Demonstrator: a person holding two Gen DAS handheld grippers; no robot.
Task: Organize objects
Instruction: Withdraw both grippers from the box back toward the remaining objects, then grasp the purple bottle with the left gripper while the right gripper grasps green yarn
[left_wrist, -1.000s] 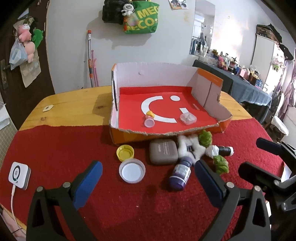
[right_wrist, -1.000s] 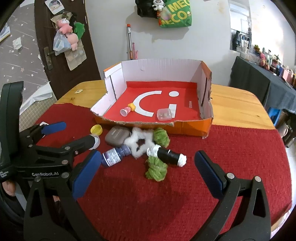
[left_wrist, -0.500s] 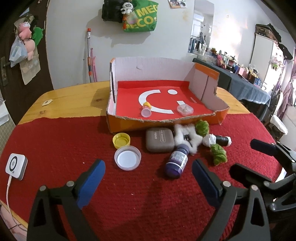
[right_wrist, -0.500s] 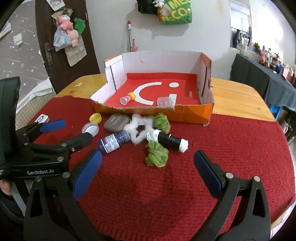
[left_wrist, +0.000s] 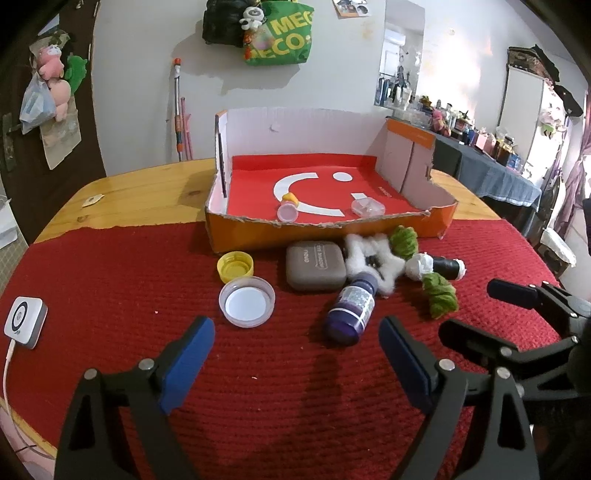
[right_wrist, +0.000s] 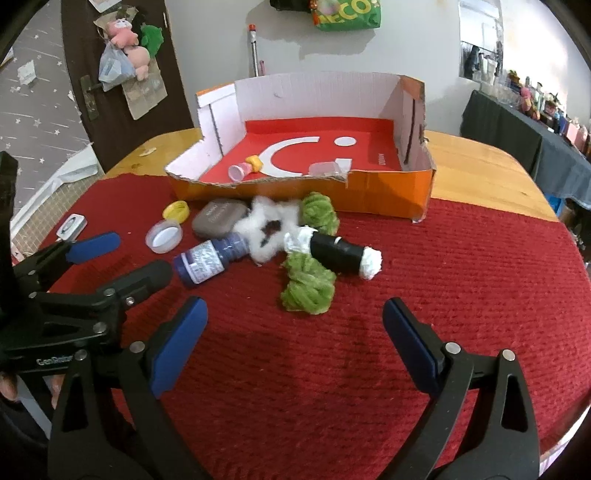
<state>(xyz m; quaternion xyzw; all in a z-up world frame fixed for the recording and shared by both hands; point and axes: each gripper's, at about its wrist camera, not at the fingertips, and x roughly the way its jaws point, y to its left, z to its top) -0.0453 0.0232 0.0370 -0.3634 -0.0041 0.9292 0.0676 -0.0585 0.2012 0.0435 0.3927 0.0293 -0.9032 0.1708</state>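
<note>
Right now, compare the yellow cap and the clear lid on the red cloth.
The yellow cap is opaque and the smaller; the clear lid is see-through with a white inside and wider. The yellow cap lies nearer the orange box; the clear lid lies nearer the left gripper. Both are round, lie open side up and touch.

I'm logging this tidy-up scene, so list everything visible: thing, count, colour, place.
cardboard box: 1, orange outside, red floor, on table behind the clutter
small pink cup: 1, in box
clear container: 1, in box
yellow cap: 1, on cloth before box
white lid: 1, near yellow cap
grey case: 1, against box front
purple bottle: 1, lying on cloth
white fluffy star: 1, beside case
green yarn: 2 bundles, by the star
black spool: 1, white ends, between the bundles
white device: 1, cloth's left edge
red cloth: 1, over table
left gripper: open, empty, jaws closing slightly
right gripper: open, empty, jaws closing slightly
</note>
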